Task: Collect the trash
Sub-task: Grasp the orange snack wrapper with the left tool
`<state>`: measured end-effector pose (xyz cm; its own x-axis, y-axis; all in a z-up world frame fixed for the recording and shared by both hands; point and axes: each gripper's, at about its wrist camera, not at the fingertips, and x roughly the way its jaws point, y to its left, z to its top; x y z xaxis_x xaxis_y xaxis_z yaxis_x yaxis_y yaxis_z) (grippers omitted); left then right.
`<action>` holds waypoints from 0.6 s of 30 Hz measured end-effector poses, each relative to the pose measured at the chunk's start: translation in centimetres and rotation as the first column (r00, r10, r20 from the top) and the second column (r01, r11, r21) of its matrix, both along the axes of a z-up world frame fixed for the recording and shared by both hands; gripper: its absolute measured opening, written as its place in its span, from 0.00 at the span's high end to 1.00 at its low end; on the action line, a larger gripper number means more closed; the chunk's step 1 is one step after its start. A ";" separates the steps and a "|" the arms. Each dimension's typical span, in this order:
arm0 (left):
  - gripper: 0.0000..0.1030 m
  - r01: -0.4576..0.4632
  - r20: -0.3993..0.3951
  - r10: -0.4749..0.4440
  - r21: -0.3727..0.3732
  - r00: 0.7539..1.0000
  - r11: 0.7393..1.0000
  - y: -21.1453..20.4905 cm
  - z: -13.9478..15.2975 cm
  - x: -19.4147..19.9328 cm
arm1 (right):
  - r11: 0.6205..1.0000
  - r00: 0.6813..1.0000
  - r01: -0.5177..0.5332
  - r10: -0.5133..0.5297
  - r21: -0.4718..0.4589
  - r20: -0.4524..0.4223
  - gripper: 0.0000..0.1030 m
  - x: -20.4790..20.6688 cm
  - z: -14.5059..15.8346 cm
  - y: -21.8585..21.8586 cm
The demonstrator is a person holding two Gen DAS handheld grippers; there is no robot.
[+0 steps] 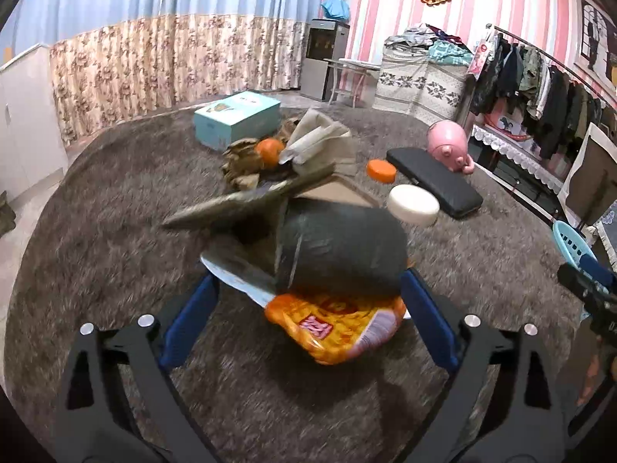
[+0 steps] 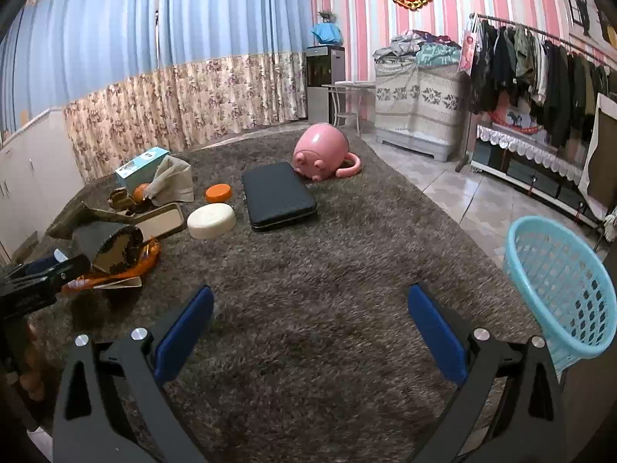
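Note:
An orange snack wrapper [image 1: 335, 328] lies crumpled on the brown carpet, with a dark cardboard tube [image 1: 339, 247] lying on its far edge. My left gripper [image 1: 308, 308] is open, its blue pads standing either side of the wrapper and the tube's near end, not closed on them. In the right wrist view the same wrapper [image 2: 115, 270] and tube [image 2: 108, 245] sit at the far left. My right gripper [image 2: 310, 316] is open over bare carpet, holding nothing. A light blue plastic basket [image 2: 563, 289] stands tilted just right of it.
A flat cardboard piece [image 1: 246, 200], a beige bag [image 1: 320, 142], an orange fruit [image 1: 270, 151] and a teal box [image 1: 237, 117] lie beyond the tube. A white round block [image 2: 211, 220], an orange lid [image 2: 218, 193], a black case [image 2: 277, 195] and a pink pig toy [image 2: 322, 152] sit mid-carpet. A clothes rack [image 2: 540, 65] lines the right wall.

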<state>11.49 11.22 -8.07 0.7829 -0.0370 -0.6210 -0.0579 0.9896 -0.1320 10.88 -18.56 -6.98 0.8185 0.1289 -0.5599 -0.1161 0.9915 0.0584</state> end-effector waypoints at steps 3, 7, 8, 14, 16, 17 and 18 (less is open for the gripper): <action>0.10 0.022 -0.003 -0.022 -0.029 1.000 0.999 -0.6 0.2 1.0 | 1.000 1.000 0.000 0.000 -0.013 0.000 0.04 -0.1 -0.1 0.1; 0.11 0.045 -0.007 -0.045 0.008 0.999 0.999 -1.7 -0.1 1.8 | 1.000 1.000 0.004 -0.004 -0.009 -0.006 0.04 -0.1 -0.3 0.0; 0.13 0.049 -0.010 -0.049 0.016 0.999 0.999 -1.9 -0.2 1.9 | 1.000 1.000 0.005 -0.005 -0.009 -0.007 0.04 -0.1 -0.3 0.0; 0.52 0.079 -0.020 -0.080 -0.022 0.997 0.997 -0.9 -0.2 1.6 | 1.000 1.000 0.004 -0.004 -0.007 -0.017 0.04 0.1 -0.6 -0.1; 0.61 0.083 -0.008 -0.083 -0.034 0.997 0.996 -0.5 0.1 1.1 | 1.000 1.000 -0.004 0.003 -0.012 -0.016 0.04 0.1 -0.6 0.2; 0.62 0.082 0.000 -0.082 -0.036 0.997 0.996 -0.3 0.4 0.8 | 1.000 1.000 -0.007 0.007 -0.017 -0.014 0.04 0.1 -0.6 0.3; 0.62 0.079 0.003 -0.079 -0.035 0.997 0.996 -0.2 0.6 0.6 | 1.000 1.000 -0.010 0.010 -0.020 -0.013 0.04 0.1 -0.6 0.5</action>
<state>12.04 11.07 -7.47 0.7776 -0.1203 -0.6171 0.0203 0.9858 -0.1667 10.93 -18.05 -7.59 0.8099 0.1256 -0.5730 -0.1257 0.9913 0.0396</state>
